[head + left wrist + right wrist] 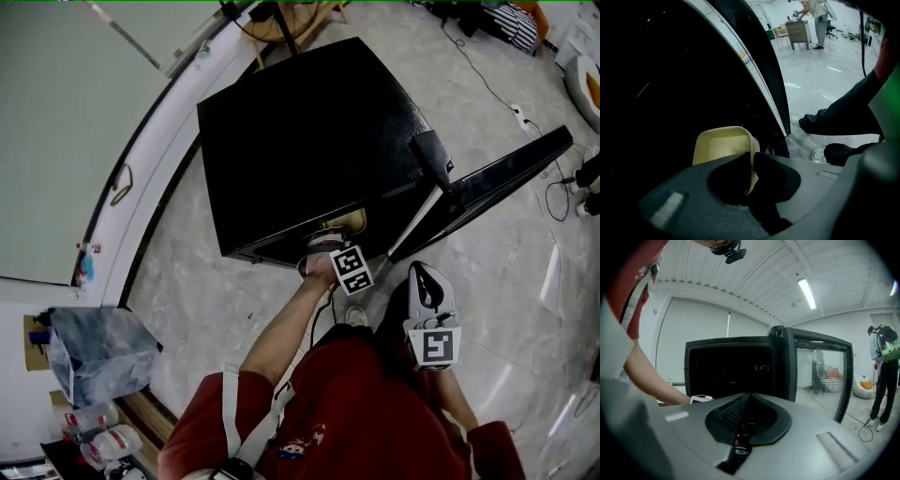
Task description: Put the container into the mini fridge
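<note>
The black mini fridge (309, 141) stands on the pale floor with its door (487, 187) swung open to the right. My left gripper (328, 253) is at the fridge's opening, shut on the rim of a pale yellow container (349, 222). In the left gripper view the container (724, 145) sticks out past the jaws into the dark interior, its thin wall pinched by the left gripper (751, 164). My right gripper (427, 281) hangs back near the person's body, shut and holding nothing. The right gripper (749, 397) faces the open fridge (731, 366) and its glass door (820, 371).
A grey bin (98, 352) stands at the lower left by a curved white ledge (159, 159). Cables and a power strip (520, 117) lie on the floor behind the door. One person (815, 18) stands at a far desk; another (883, 371) stands to the right.
</note>
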